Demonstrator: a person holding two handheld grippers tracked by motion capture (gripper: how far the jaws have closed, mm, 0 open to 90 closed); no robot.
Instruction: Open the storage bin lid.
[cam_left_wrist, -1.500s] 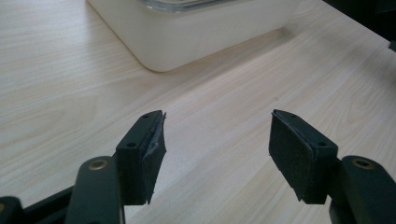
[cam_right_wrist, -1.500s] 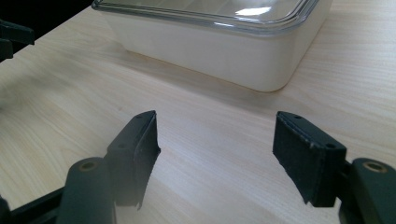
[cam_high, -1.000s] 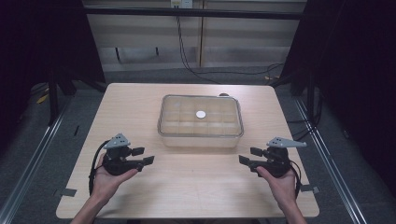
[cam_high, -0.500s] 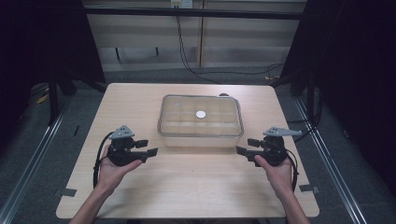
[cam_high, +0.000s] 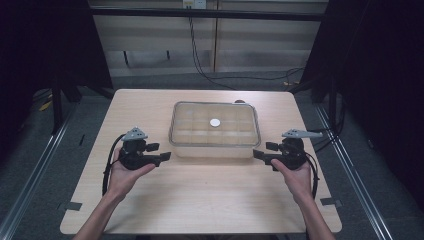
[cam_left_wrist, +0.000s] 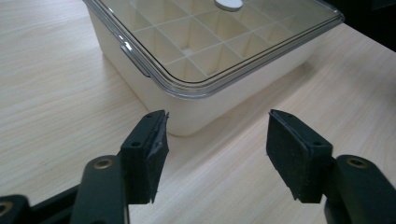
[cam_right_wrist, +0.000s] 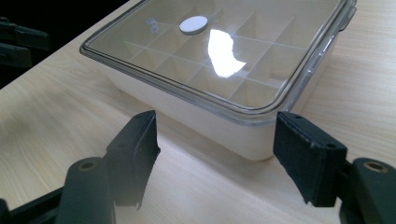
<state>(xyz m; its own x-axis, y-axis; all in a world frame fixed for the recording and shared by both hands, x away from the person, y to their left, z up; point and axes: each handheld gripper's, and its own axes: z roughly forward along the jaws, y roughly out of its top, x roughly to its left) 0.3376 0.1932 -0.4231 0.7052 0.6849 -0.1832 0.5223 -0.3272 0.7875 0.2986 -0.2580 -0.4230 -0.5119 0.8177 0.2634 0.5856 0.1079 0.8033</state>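
Note:
A cream compartment box (cam_high: 200, 131) with a clear lid stands mid-table, a small white disc (cam_high: 215, 122) on the lid. My left gripper (cam_high: 159, 151) is just off the box's front left corner and points right at it. My right gripper (cam_high: 264, 150) faces it from the front right corner. In the left gripper view the box (cam_left_wrist: 210, 46) corner lies beyond my open left gripper (cam_left_wrist: 218, 116). In the right gripper view the box (cam_right_wrist: 196, 60) corner lies beyond my open right gripper (cam_right_wrist: 215, 116). Both pairs of jaws have just been opening, with nothing between them.
The wooden table (cam_high: 210, 200) has bare surface in front of the box and on both sides. A lid latch (cam_left_wrist: 135, 58) sits on the box's side wall. Dark frame posts and floor cables (cam_high: 210, 75) lie beyond the far edge.
Both hands have moved inward and a little forward, bringing the grippers close to the box's front corners. The jaws stand slightly wider. The box has not moved.

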